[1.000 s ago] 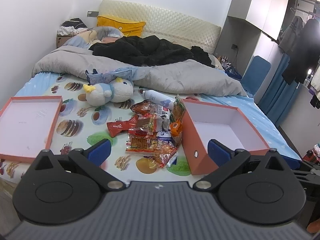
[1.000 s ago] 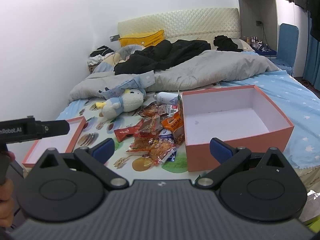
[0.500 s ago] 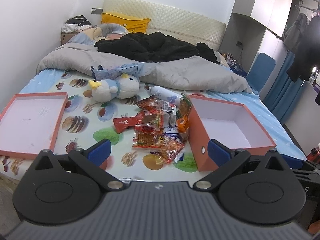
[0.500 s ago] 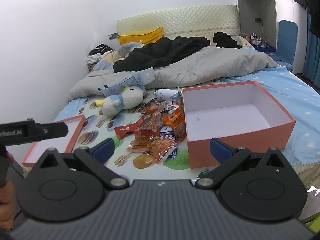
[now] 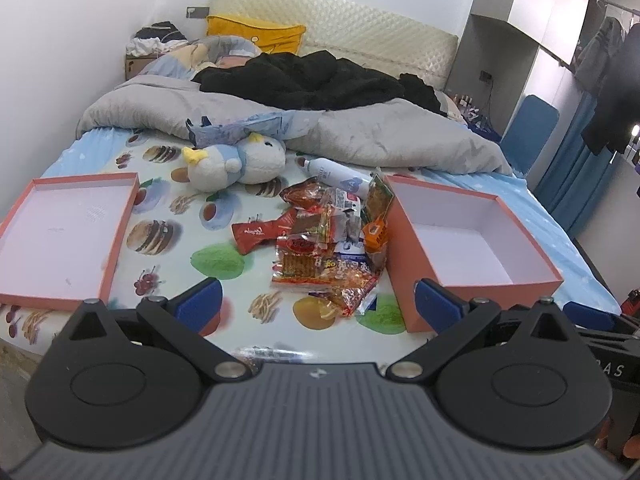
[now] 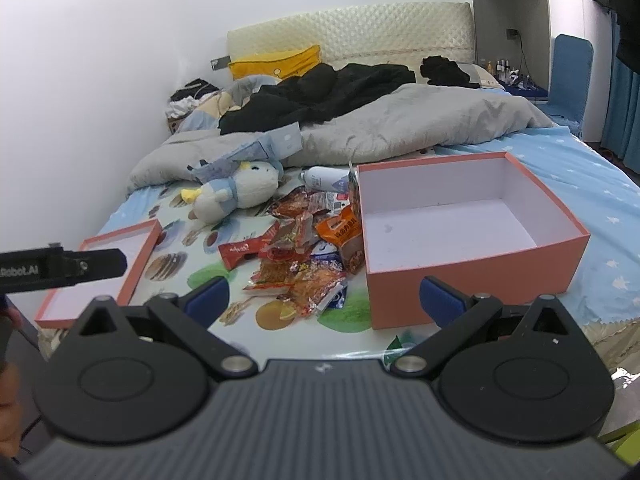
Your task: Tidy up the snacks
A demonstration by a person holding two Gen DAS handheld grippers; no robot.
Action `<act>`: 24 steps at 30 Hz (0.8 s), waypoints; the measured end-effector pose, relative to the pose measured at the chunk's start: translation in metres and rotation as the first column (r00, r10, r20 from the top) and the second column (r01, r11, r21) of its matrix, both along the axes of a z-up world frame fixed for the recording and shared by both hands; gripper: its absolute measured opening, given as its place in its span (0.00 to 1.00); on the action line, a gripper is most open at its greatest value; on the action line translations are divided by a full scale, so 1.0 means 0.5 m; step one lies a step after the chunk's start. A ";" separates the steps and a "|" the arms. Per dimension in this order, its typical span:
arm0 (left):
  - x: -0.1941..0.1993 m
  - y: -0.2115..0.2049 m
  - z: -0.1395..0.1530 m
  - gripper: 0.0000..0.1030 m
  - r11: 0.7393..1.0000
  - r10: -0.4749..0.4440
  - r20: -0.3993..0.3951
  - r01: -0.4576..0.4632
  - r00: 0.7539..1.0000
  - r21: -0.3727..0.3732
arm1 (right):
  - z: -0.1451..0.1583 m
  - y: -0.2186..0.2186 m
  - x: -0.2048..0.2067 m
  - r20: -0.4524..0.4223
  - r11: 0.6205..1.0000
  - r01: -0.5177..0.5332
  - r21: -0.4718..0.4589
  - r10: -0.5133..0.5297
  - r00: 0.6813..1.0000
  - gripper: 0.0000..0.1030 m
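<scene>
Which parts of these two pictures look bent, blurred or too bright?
Left wrist view: the wardrobe edges bow outward from the fisheye lens, and the bed's near edge is smeared. Right wrist view: the wall is evenly bright without hard shadows, and the snacks stay sharp.

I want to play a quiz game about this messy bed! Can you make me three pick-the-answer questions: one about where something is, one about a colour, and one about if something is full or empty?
1. Where is the snack pile?
A. inside the box
B. beside the box, on the bed sheet
C. on the pillow

2. What colour is the pillow by the headboard?
A. yellow
B. green
C. purple

3. How is the orange box?
A. lidded
B. full of snacks
C. open and empty

Answers: B, the packets lie left of the box; A, it is bright yellow; C, only its white inside shows.
</scene>
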State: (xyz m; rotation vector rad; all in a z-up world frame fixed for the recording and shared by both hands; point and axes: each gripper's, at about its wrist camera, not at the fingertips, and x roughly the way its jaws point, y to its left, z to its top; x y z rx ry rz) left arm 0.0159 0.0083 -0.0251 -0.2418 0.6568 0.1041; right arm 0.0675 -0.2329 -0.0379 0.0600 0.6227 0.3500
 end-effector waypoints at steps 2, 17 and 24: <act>0.002 0.000 -0.002 1.00 1.000 -0.002 -0.006 0.003 1.000 0.003 | -0.002 0.001 0.001 -0.005 1.000 0.006 -0.005 -0.006 1.000 1.00; 0.012 -0.007 -0.012 1.00 1.000 -0.007 -0.010 0.007 1.000 0.004 | -0.007 -0.011 0.006 -0.017 0.999 0.009 0.042 -0.008 1.000 1.00; 0.019 -0.009 -0.022 1.00 1.000 -0.012 -0.015 0.012 1.000 -0.006 | -0.017 -0.004 0.011 -0.040 0.999 0.029 0.017 -0.029 0.999 1.00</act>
